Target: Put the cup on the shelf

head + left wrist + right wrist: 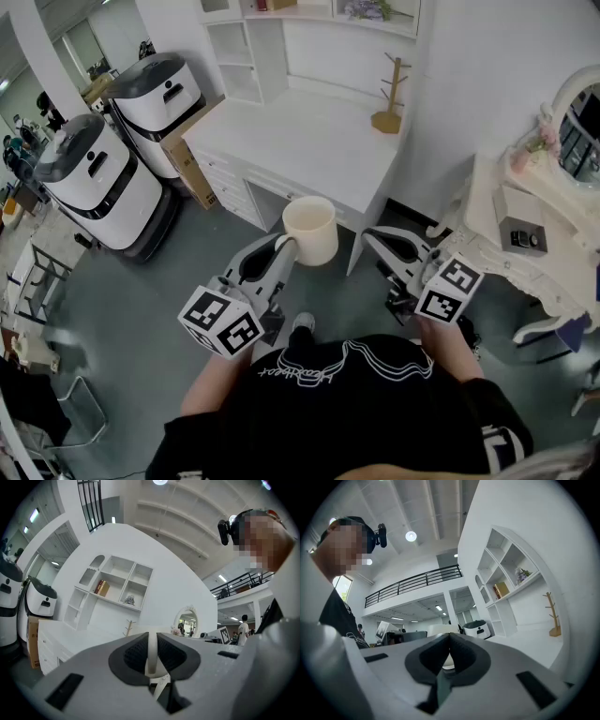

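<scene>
A cream cup (310, 230) hangs in the air in front of the white desk (300, 141), and my left gripper (289, 247) is shut on its side. In the left gripper view a thin white edge of the cup (151, 651) stands pinched between the dark pads. My right gripper (371, 236) is a little to the right of the cup, apart from it, its jaws shut with nothing between them. The white shelf (232, 52) rises at the back of the desk; its compartments also show in the left gripper view (117, 587) and the right gripper view (502, 571).
A wooden mug tree (389, 94) stands at the desk's back right. Two white machines (98, 183) and a cardboard box (190, 167) are on the floor to the left. A white vanity with a mirror (548, 202) is at the right.
</scene>
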`<state>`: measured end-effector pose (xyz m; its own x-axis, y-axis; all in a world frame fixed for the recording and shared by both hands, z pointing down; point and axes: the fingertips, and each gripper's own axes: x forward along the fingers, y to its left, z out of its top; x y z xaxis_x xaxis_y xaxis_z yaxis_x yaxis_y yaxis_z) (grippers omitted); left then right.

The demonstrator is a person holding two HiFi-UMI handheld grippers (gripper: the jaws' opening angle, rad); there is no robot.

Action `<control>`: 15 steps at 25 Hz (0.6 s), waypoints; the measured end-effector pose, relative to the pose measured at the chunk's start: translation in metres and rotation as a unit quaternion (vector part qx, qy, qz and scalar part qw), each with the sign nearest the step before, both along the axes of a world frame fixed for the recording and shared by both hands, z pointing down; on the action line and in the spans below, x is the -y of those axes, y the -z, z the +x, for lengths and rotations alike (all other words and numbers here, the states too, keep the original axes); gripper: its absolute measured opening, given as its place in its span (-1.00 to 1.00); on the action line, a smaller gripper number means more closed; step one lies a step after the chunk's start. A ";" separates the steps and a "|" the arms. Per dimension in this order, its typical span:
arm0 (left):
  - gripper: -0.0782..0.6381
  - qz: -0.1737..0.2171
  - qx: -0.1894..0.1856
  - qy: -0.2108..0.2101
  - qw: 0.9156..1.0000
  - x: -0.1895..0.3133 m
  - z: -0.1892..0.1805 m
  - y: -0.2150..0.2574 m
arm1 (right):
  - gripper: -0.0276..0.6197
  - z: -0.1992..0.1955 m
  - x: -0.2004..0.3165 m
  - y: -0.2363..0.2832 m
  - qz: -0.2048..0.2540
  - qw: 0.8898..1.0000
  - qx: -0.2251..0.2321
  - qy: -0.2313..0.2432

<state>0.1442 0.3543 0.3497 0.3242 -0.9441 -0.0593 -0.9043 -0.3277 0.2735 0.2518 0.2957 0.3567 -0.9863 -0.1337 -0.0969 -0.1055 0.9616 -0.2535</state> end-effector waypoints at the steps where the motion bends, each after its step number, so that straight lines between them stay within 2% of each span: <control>1: -0.64 -0.001 -0.001 0.000 1.000 0.002 -0.001 -0.001 | -0.90 -0.001 0.002 -0.001 -0.001 1.000 -0.001 0.000; 10: -0.65 -0.018 -0.010 -0.006 1.000 0.028 -0.029 -0.016 | -0.90 -0.032 0.024 -0.018 -0.016 1.000 -0.016 0.003; 15: -0.65 -0.031 -0.014 -0.015 0.999 0.053 -0.050 -0.024 | -0.90 -0.058 0.041 -0.026 0.002 0.999 -0.043 0.001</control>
<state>0.0944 0.3017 0.3737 0.3513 -0.9362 -0.0110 -0.8859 -0.3362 0.3196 0.1936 0.2550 0.3829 -0.9913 -0.1313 -0.0132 -0.1243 0.9627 -0.2403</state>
